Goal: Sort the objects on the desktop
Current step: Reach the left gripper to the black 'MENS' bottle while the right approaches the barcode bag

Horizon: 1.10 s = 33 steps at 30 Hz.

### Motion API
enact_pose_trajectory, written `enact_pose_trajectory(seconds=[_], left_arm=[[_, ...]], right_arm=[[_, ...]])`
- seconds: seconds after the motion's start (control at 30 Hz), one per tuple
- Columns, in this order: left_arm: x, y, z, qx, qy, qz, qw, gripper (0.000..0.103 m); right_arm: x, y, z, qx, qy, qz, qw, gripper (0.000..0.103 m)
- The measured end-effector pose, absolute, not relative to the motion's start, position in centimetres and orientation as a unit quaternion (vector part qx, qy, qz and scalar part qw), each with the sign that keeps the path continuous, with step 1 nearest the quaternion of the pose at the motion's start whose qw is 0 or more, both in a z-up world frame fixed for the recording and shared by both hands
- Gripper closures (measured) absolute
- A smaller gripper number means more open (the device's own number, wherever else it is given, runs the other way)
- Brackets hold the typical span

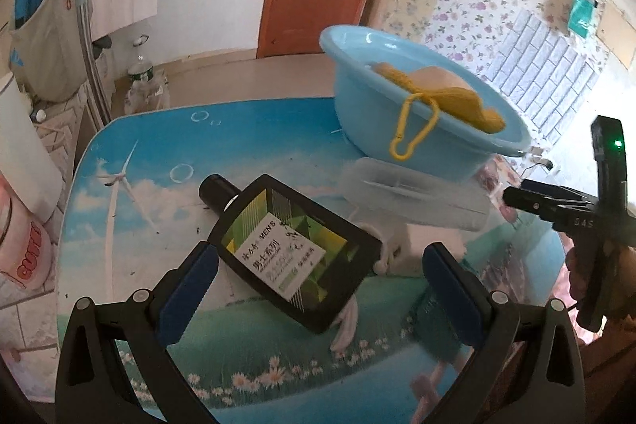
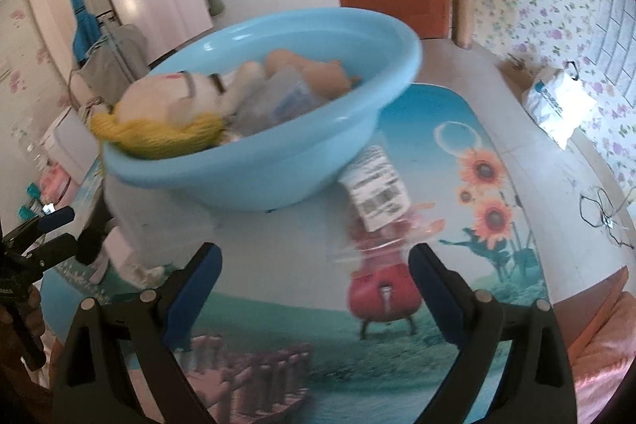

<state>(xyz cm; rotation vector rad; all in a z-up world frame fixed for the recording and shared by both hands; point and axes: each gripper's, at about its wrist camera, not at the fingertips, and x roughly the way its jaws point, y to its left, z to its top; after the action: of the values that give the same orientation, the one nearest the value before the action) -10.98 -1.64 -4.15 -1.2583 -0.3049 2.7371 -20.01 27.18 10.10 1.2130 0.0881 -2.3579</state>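
"MEN'S" marks the flat black bottle (image 1: pixel 286 249) between my wide-open, empty left claw (image 1: pixel 318 289); right claw (image 2: pixel 314 285) likewise gapes empty.

The desk (image 1: pixel 131 209) wears a glossy printed film. The basin (image 1: pixel 401 130) is smooth, shiny blue plastic — the doll (image 2: pixel 171 110) in it soft cloth with yarn hair. The black bottle (image 1: pixel 294 257) looks satin plastic with a glossy label; the box (image 1: pixel 413 197) beside it — frosted plastic.

basin (image 2: pixel 278 181) blocks ahead, bottle (image 1: pixel 286 257) maybe between jaws
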Motion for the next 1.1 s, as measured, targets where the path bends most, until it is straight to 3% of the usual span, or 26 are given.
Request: enact_pose_trajectory(seconds=[0.37, 0.43, 0.53, 0.6, 0.73, 0.87, 1.1], left_arm=[[-12.9, -3.2, -6.1, -0.441, -0.145, 0.885, 0.037, 0.0], [-12.9, -3.5, -6.3, -0.443, -0.154, 0.882, 0.041, 0.0], [-12.8, -3.7, -6.5, -0.443, -0.16, 0.881, 0.046, 0.0], [-12.6, -3.7, -6.6, -0.443, -0.165, 0.88, 0.051, 0.001], [-12.3, -3.8, -6.5, -0.443, -0.165, 0.879, 0.06, 0.006], [-11.6, -4.0, -6.4, -0.443, -0.15, 0.882, 0.067, 0.013], [-9.9, -5.3, -6.8, -0.447, -0.15, 0.881, 0.045, 0.014]], right_arm=[[-23.2, 27.7, 8.9, 0.433, 0.049, -0.878, 0.199, 0.007], [-23.9, 27.6, 8.5, 0.436, 0.052, -0.876, 0.2, 0.012], [-24.5, 27.7, 7.7, 0.451, 0.047, -0.868, 0.203, 0.026], [-24.5, 27.7, 7.7, 0.443, 0.058, -0.873, 0.197, 0.044], [-24.2, 27.7, 7.8, 0.441, 0.066, -0.873, 0.199, 0.06], [-23.7, 27.9, 8.0, 0.442, 0.062, -0.872, 0.201, 0.064], [-23.3, 28.0, 8.2, 0.443, 0.065, -0.871, 0.202, 0.065]])
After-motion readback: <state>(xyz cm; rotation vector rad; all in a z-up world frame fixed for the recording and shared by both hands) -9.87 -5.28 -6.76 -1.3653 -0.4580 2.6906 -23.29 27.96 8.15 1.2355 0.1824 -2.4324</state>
